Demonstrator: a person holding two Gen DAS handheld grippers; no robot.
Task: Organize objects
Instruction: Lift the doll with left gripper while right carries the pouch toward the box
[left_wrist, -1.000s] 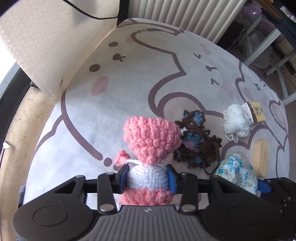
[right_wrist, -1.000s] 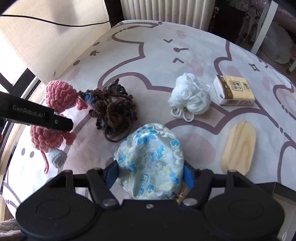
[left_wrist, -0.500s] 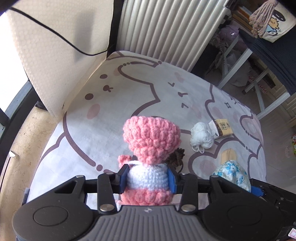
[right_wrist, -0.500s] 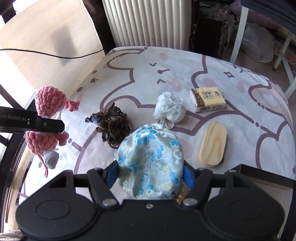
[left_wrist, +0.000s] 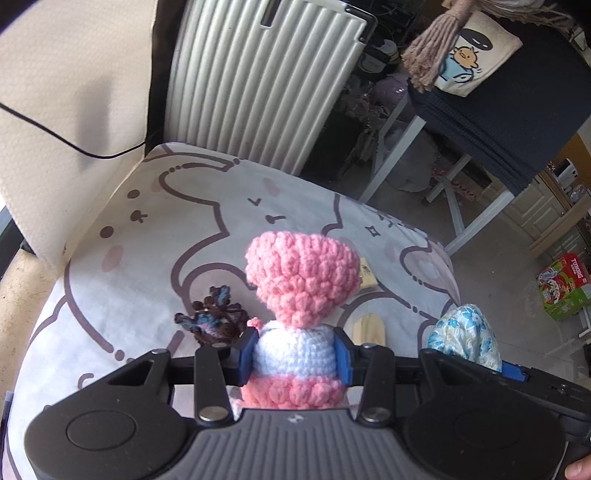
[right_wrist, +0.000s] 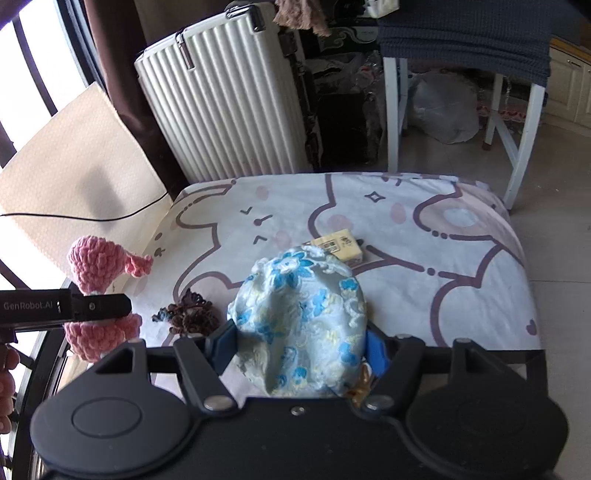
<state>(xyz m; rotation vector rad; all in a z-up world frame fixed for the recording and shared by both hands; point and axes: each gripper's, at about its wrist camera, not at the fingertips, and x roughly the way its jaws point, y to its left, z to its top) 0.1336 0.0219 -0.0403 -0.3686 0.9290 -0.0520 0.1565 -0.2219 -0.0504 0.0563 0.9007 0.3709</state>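
The left claw is pinching a pink and white crochet doll at its white middle, holding it up above the worktop. The right claw is gripping a blue floral pouch between its blue pads, also off the surface. A dark yarn tangle is lying on the cartoon-print cloth below, between the doll and the pouch. A yellow packet is sitting farther back, partly hidden behind the pouch. A wooden piece is showing just beside the doll in the left wrist view. A white ribbed suitcase is standing behind the worktop.
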